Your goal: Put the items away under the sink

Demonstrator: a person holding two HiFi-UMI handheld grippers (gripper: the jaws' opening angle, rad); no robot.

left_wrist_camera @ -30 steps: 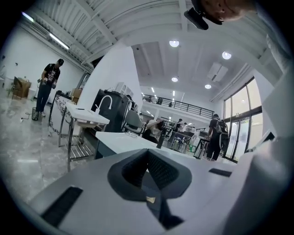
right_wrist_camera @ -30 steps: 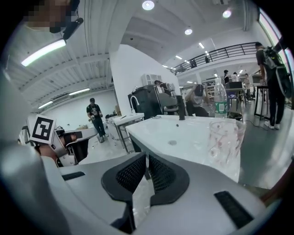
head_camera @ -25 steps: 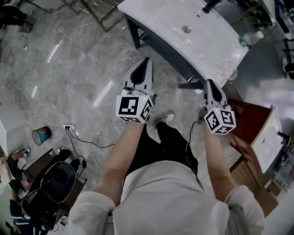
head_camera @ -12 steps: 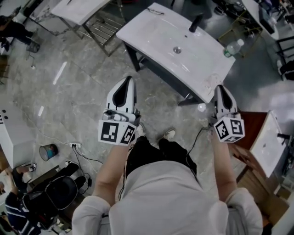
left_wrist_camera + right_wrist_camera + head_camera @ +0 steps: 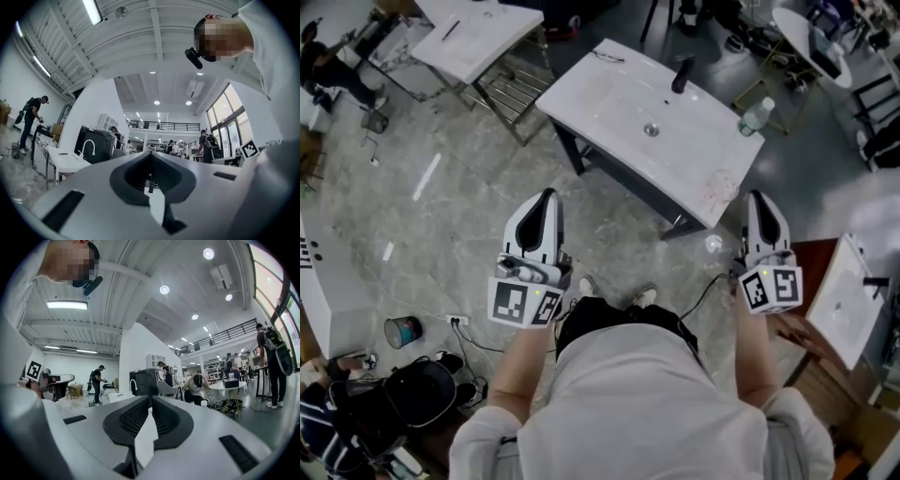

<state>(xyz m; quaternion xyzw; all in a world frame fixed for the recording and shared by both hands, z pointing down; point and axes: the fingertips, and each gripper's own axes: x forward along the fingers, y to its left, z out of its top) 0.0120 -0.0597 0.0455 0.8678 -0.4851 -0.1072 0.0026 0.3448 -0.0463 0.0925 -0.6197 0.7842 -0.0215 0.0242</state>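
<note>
Sink [image 5: 619, 98]: glossy white rectangular slab w/ a shallow basin and round drain, set on a dark frame. A black spout [image 5: 682, 75] is at its far edge and a clear plastic bottle [image 5: 754, 116] at its right corner. On the sink's near side, above the grey veined stone floor [image 5: 441, 216], the left hand-held gripper [image 5: 547, 199] is off its left-front and the right hand-held gripper [image 5: 757, 199] is by its right-front corner; each has smooth white tapered shells w/ dark ribbed pads pressed tip to tip, clenched on nothing.
</note>
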